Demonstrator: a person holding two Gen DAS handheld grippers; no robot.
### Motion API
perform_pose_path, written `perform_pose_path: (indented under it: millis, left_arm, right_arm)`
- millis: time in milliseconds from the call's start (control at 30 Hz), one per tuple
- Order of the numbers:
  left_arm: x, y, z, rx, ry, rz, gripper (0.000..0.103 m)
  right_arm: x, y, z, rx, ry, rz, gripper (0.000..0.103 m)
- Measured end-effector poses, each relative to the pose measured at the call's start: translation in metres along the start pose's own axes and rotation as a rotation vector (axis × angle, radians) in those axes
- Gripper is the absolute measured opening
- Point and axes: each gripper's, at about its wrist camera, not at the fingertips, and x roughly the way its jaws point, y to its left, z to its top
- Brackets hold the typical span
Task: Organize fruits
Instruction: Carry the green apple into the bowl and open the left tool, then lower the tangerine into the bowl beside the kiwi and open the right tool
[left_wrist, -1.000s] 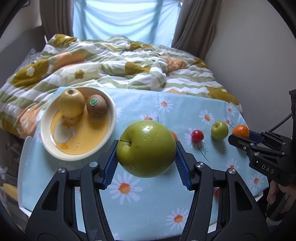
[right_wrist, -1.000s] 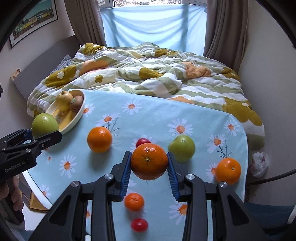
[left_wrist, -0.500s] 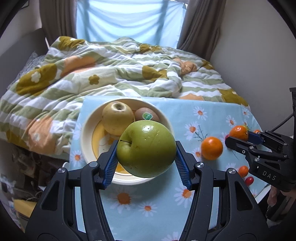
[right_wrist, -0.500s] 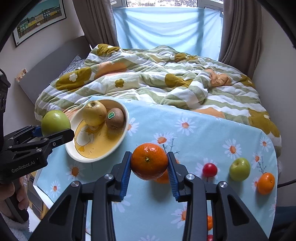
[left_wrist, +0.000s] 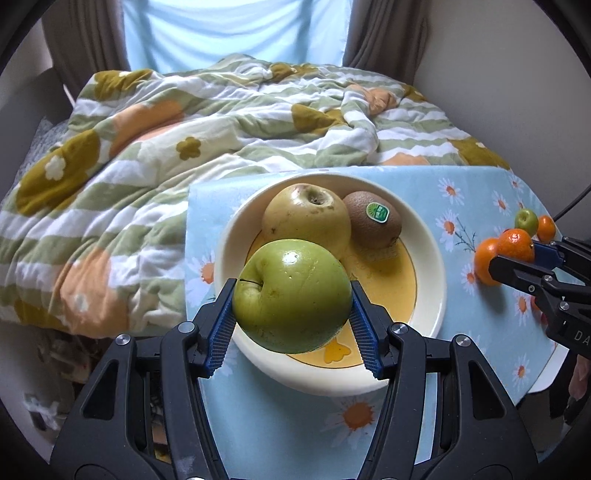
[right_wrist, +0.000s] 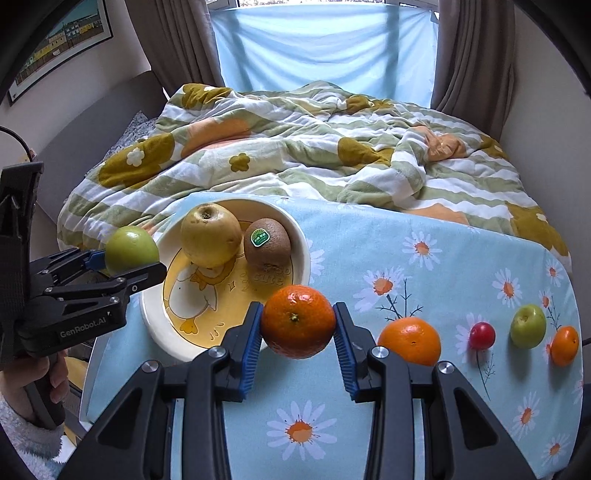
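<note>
Over the bowl (left_wrist: 436, 258), green apple (left_wrist: 291, 295) (tongs-clamped).

Over the last second the left gripper (left_wrist: 291, 314) has carried its green apple (left_wrist: 292, 295) from above the open tablecloth (left_wrist: 476, 332), where it hung to the right of the bowl (left_wrist: 436, 258), to a spot over the bowl's near side, in front of the yellow apple (left_wrist: 306, 214) and the kiwi (left_wrist: 373, 221). The right gripper (right_wrist: 298, 332) has likewise swung left with its orange (right_wrist: 297, 321), from among the loose fruit in the middle of the cloth to just beside the bowl's near right rim. The loose orange (right_wrist: 409, 341), cherry tomato (right_wrist: 482, 335) and small green apple (right_wrist: 527, 326) now lie off to its right.
</note>
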Motion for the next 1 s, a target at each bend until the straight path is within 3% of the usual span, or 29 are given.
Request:
perform_pose_path:
  millis: [333, 367, 400, 433, 667, 1000]
  left_arm:
    - [0.026, 0.005, -0.007, 0.088, 0.03, 0.003, 0.064]
    - [0.025, 0.006, -0.007, 0.087, 0.022, -0.004, 0.071]
    - [0.024, 0.006, -0.006, 0.086, 0.014, -0.009, 0.092]
    - [0.022, 0.006, -0.005, 0.085, 0.008, -0.009, 0.103]
    - [0.011, 0.004, -0.009, 0.074, -0.008, 0.0, 0.103]
    - [-0.018, 0.002, -0.02, -0.01, -0.007, 0.04, 0.103]
  right_arm:
    - [0.015, 0.008, -0.004, 0.058, 0.043, -0.066, 0.035]
    - [0.015, 0.007, -0.004, 0.064, 0.044, -0.067, 0.035]
    - [0.015, 0.006, -0.003, 0.069, 0.044, -0.069, 0.035]
    - [0.015, 0.006, -0.003, 0.072, 0.044, -0.073, 0.035]
    - [0.011, 0.003, -0.001, 0.061, 0.041, -0.073, 0.035]
    - [0.013, 0.012, 0.016, -0.025, 0.033, 0.008, 0.035]
